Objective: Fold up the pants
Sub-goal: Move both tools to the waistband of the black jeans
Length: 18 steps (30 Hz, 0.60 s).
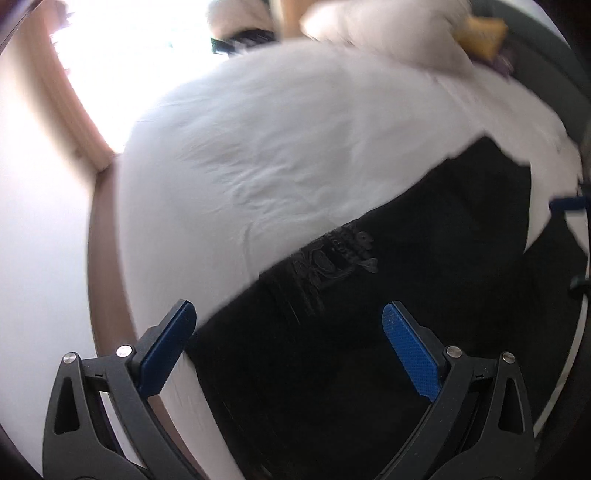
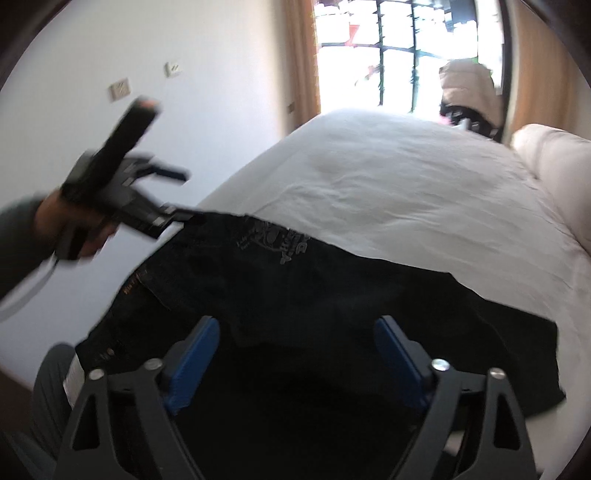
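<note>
Black pants (image 1: 388, 295) with a grey printed logo (image 1: 332, 258) lie on a white bed (image 1: 277, 147). My left gripper (image 1: 288, 332) is open, its blue pads above the pants' near edge, holding nothing. In the right wrist view the pants (image 2: 314, 314) spread across the bed's near side, logo (image 2: 280, 240) at the far edge. My right gripper (image 2: 295, 354) is open over the dark cloth. The left gripper (image 2: 177, 195) shows at the left, hand-held, its fingers open by the pants' far corner.
White pillows (image 1: 388, 26) and a yellow object (image 1: 480, 33) lie at the bed's head. A pillow (image 2: 554, 155) sits at the right. A bright window (image 2: 399, 48) with tan curtains is behind. A white wall (image 2: 147, 55) and brown floor (image 1: 107, 240) flank the bed.
</note>
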{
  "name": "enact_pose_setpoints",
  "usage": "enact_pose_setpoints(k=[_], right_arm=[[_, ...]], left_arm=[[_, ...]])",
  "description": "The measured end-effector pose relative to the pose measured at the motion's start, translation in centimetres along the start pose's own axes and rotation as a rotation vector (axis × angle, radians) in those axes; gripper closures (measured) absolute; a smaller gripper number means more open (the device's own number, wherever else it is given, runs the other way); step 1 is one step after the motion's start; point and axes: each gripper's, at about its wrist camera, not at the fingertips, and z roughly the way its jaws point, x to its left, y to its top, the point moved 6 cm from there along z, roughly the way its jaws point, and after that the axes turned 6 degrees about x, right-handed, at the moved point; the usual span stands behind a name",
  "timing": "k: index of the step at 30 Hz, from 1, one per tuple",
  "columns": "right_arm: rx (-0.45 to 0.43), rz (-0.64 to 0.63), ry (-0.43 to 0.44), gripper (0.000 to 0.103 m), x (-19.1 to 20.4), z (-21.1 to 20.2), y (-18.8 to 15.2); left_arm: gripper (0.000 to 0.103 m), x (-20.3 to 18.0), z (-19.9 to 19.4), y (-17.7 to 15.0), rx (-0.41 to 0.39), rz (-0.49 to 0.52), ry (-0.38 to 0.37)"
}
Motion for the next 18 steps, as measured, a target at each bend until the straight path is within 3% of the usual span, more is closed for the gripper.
enact_pose_setpoints(k=[2, 5, 10, 15, 16, 18], right_arm=[[0.027, -0.029, 0.045, 0.019, -1.2, 1.6, 0.7], [0.064, -0.056, 0.096, 0.019, -2.8, 3.6, 1.3], [0.104, -0.118, 0.136, 0.019, -4.3, 6.2, 1.7], [0.128, -0.118, 0.168, 0.023, -6.2, 8.2, 3.3], [0.131, -0.119, 0.172, 0.023, -6.4, 8.5, 3.6], [0.135, -0.136, 0.167, 0.024, -6.9, 9.2, 4.4]], left_arm=[[0.004, 0.8, 3.5, 1.1, 0.109, 0.071, -0.064], [0.008, 2.1, 7.0, 1.4, 0.204, 0.128, -0.108], [0.021, 3.1, 10.0, 1.3, 0.306, 0.171, -0.18], [0.022, 3.4, 11.4, 1.3, 0.361, 0.178, -0.221], [0.025, 3.4, 11.3, 1.3, 0.362, 0.177, -0.227], [0.044, 3.6, 11.1, 1.3, 0.36, 0.184, -0.218]])
